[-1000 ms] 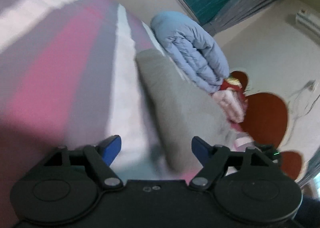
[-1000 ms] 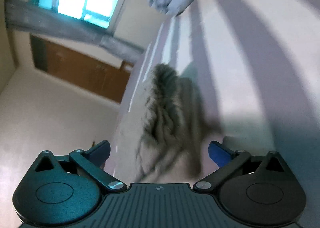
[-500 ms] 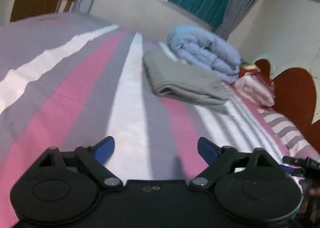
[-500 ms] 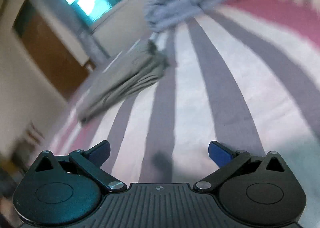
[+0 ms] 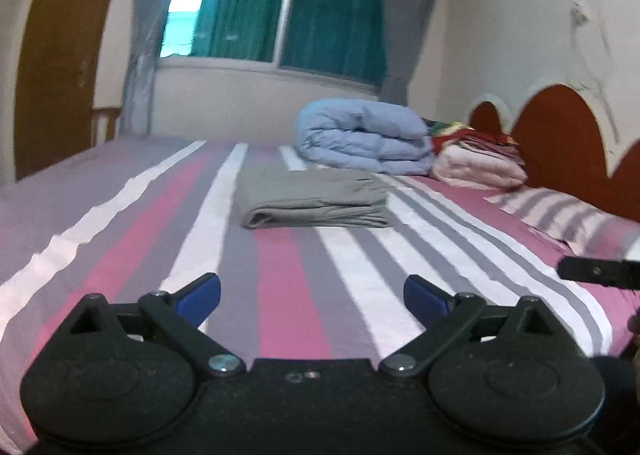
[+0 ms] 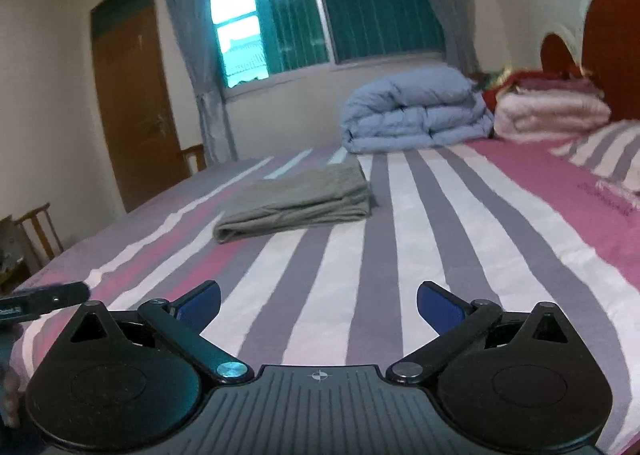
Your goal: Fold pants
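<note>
Pants (image 5: 312, 197) lie folded in a flat grey stack on the striped bed (image 5: 280, 295), near the blue quilt (image 5: 364, 139); folding looks finished, nothing further evidently required; left gripper (image 5: 312, 297) has just been opening and stands wide, empty; right gripper (image 6: 318, 301) likewise wide, empty; stack's far side hidden.

Grey pants (image 5: 312, 197), folded into a flat stack, lying on the striped bedsheet (image 5: 280, 295)

Bare bedsheet (image 5: 288, 295) ahead; folded pants (image 5: 312, 199) mid-bed, quilt (image 5: 364, 139) behind.
</note>
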`<state>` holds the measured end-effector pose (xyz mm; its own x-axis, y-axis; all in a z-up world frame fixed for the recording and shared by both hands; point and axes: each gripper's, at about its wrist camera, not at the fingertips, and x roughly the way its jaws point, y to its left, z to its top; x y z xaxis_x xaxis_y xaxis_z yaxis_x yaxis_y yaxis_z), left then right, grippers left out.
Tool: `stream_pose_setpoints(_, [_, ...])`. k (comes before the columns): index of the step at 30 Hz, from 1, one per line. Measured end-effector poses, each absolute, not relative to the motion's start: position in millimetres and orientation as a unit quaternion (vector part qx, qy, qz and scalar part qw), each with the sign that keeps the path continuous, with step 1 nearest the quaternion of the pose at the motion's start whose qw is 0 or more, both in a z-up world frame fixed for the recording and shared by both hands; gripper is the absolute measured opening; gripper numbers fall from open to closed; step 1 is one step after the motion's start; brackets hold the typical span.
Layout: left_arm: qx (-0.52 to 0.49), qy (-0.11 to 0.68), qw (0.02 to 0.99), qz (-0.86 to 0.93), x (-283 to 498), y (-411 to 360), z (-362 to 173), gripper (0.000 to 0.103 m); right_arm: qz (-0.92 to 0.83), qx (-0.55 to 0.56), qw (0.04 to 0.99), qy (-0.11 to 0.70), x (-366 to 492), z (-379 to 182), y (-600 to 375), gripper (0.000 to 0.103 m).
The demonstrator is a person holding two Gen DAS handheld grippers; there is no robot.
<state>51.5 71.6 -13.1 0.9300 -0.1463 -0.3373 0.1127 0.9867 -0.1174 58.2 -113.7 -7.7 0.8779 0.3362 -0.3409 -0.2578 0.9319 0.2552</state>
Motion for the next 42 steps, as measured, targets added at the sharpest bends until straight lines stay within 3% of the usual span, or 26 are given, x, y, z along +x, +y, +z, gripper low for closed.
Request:
stream_pose_setpoints(13, [-0.038,0.134,0.988,-0.073,-1.7,45.6,-3.9,0.092,0.173,0.073,0.97,0.156,-10.1,11.1,-103.9,0.103])
stream_pose_setpoints(42, [-0.047,0.138,0.987,-0.066,1.3,53.2,-6.4,0.093,0.17,0.042,0.971,0.164,8.5,-2.5,-98.0,0.103])
